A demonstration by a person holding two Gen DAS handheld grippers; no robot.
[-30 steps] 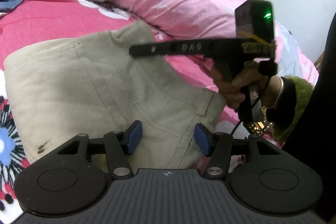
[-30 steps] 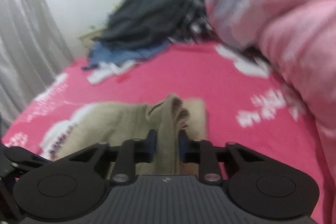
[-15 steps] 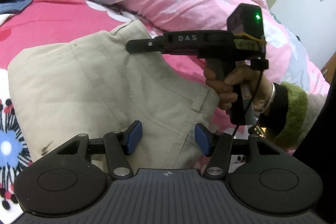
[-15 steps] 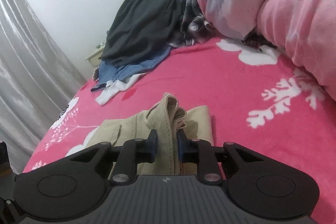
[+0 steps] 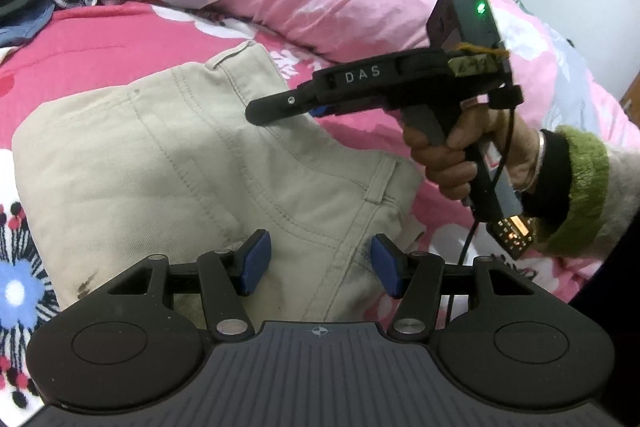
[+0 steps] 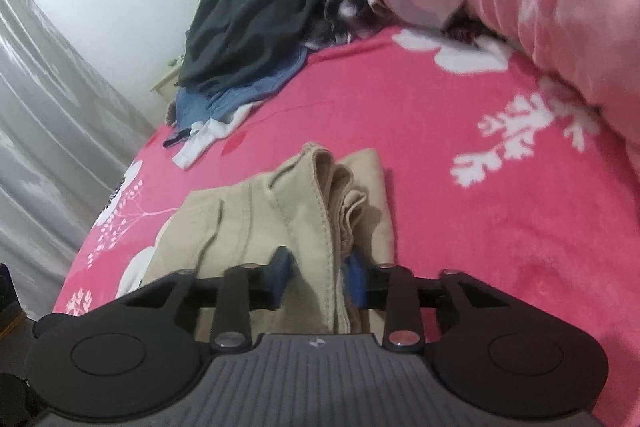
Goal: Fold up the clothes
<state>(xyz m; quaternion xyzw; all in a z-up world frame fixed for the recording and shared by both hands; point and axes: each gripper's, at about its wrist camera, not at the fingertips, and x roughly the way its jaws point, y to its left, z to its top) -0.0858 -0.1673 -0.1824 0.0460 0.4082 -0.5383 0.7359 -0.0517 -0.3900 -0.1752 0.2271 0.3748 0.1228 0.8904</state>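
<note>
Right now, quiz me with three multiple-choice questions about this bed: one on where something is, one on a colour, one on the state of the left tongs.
1. Where does the dark clothes pile lie?
A. at the bed's far end
B. on the trousers
C. on the floor

2. What colour are the trousers?
A. blue
B. beige
C. black

3. How do the left tongs stand?
A. clamped on cloth
B. open, gripping nothing
C. clamped on the quilt

Answers: 1 A, the pile sits beyond the trousers near the wall. 2 B, the cloth is pale beige. 3 B, both blue pads stand apart over the trousers.
</note>
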